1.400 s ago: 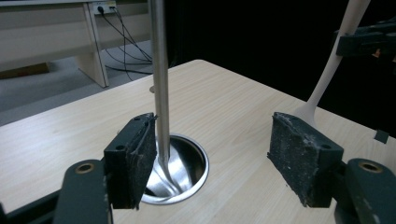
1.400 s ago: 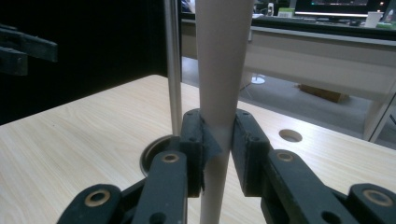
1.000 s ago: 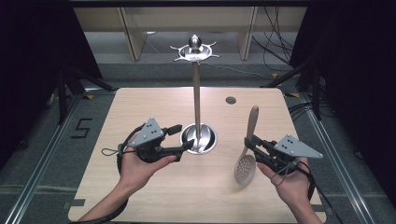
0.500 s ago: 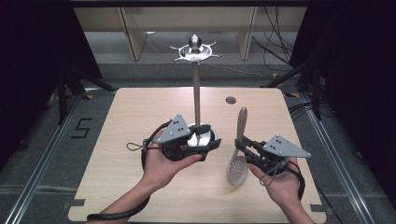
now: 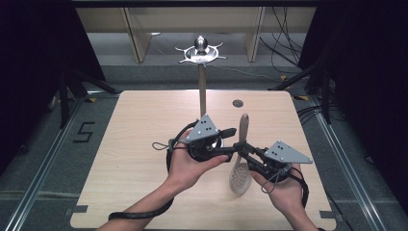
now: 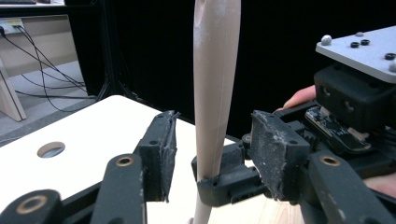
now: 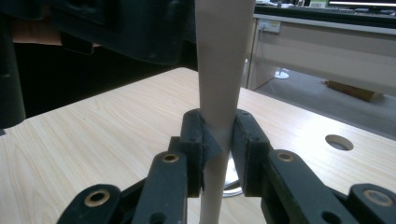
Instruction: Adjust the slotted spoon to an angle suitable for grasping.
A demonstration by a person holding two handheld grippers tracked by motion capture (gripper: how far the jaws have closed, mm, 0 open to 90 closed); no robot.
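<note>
The right gripper [image 5: 240, 147] clamps the slotted spoon [image 5: 239, 173] by its handle, bowl down over the table [image 5: 125, 144]. The left gripper [image 6: 212, 154], jaws apart around that handle, looks ready to take it; closing comes next, probably to hang it on the rack [image 5: 202, 53].

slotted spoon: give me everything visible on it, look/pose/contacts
The slotted spoon looks like pale beige plastic: a long flat handle that widens upward and a round perforated bowl. It is held roughly upright, handle up and bowl low near the wooden table. The right gripper is clamped on the handle's narrow lower part. The left gripper has its jaws open on either side of the handle, not touching.
</note>
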